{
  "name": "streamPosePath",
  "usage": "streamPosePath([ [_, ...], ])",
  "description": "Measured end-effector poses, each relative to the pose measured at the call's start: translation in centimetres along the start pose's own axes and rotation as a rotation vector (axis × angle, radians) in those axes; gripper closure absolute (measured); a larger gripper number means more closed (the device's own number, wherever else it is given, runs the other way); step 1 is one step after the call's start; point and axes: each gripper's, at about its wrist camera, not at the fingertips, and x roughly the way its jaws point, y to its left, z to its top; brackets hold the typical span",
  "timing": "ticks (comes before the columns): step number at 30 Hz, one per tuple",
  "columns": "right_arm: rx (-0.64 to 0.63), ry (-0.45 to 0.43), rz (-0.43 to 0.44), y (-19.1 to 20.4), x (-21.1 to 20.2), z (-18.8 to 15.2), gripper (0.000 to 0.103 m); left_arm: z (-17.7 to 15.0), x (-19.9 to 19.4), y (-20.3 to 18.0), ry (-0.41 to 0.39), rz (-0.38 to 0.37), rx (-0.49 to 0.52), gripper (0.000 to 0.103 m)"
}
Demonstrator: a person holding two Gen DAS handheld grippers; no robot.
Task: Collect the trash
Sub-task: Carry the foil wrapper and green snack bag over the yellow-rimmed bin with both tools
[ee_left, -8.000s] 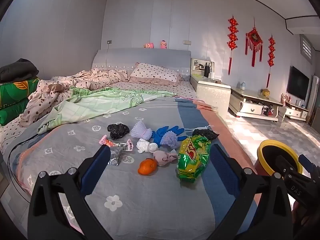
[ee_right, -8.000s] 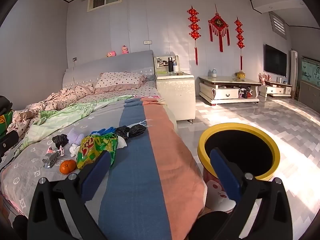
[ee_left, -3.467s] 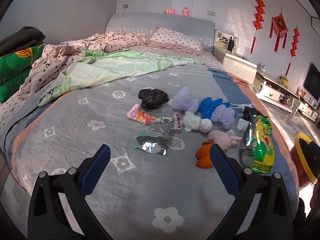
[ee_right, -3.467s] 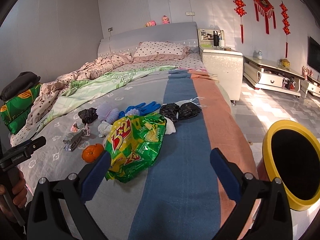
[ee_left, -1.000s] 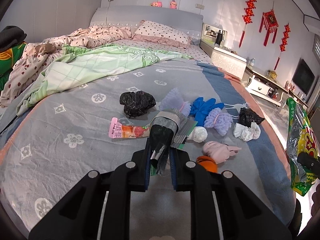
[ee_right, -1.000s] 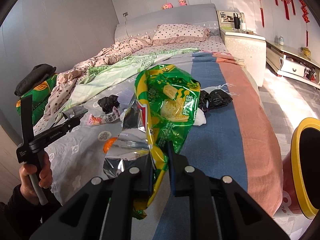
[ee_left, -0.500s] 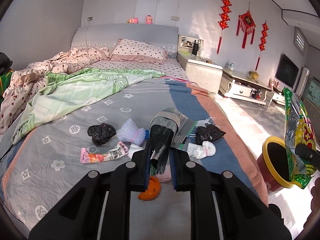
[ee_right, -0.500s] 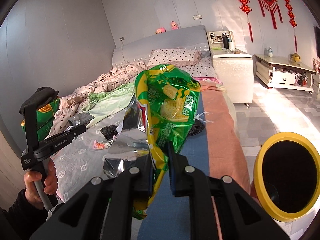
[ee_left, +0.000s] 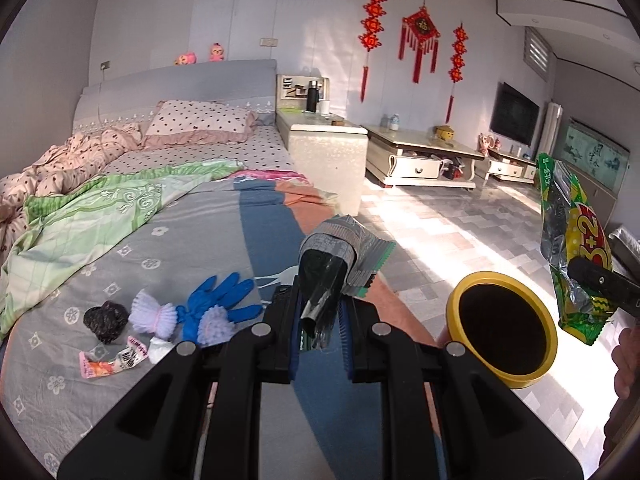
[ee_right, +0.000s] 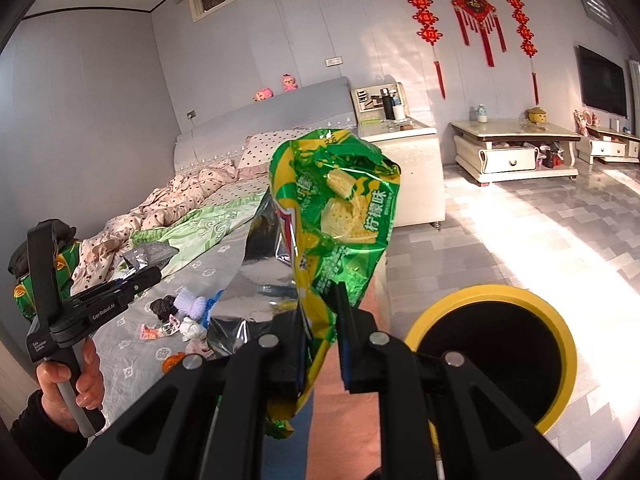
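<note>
Both tongs clamped on trash, held up beside the bed

The left tongs (ee_left: 320, 334) pinch a crumpled silver wrapper (ee_left: 340, 252); the right tongs (ee_right: 320, 354) grip a green snack bag (ee_right: 340, 216). Both are in the air near the yellow-rimmed bin (ee_right: 560, 320) on the floor. More litter lies on the bed (ee_left: 160, 248).

Both views are fisheye, each looking forward along its own gripper's jaws and tilted somewhat down. The left wrist view looks from over the foot of the bed (ee_left: 168, 256), facing the headboard wall and the floor to the right. The right wrist view sits further right, near the yellow-rimmed bin (ee_right: 496, 352), facing the same wall. Both share the bed, the bin (ee_left: 504, 332), the red wall hangings (ee_left: 418, 36) and the low cabinet (ee_right: 516, 148).
</note>
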Motion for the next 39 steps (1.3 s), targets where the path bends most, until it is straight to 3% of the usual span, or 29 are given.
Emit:
streamPosePath([
  [14, 0.105, -0.041, -0.171, -9.5, -1.3, 1.6, 0.092, 2.8, 7.7, -12.7, 0.074, -0.188, 0.110, 0.087],
  [24, 0.184, 0.012, -0.241, -14.6, 1.4, -0.2, 0.092, 0.6, 14.4, -19.8, 0.172, -0.327, 0.132, 0.087],
  [32, 0.257, 0.053, -0.353, -18.6, 3.2, -1.7, 0.091, -1.7, 18.3, -23.6, 0.249, -0.373, 0.144, 0.086],
  [37, 0.281, 0.074, -0.375, -19.4, 3.8, -2.6, 0.091, -2.3, 18.9, -24.8, 0.266, -0.390, 0.142, 0.075],
  [39, 0.285, 0.073, -0.374, -19.3, 3.6, -2.7, 0.090, -2.4, 18.8, -25.1, 0.264, -0.395, 0.140, 0.066],
])
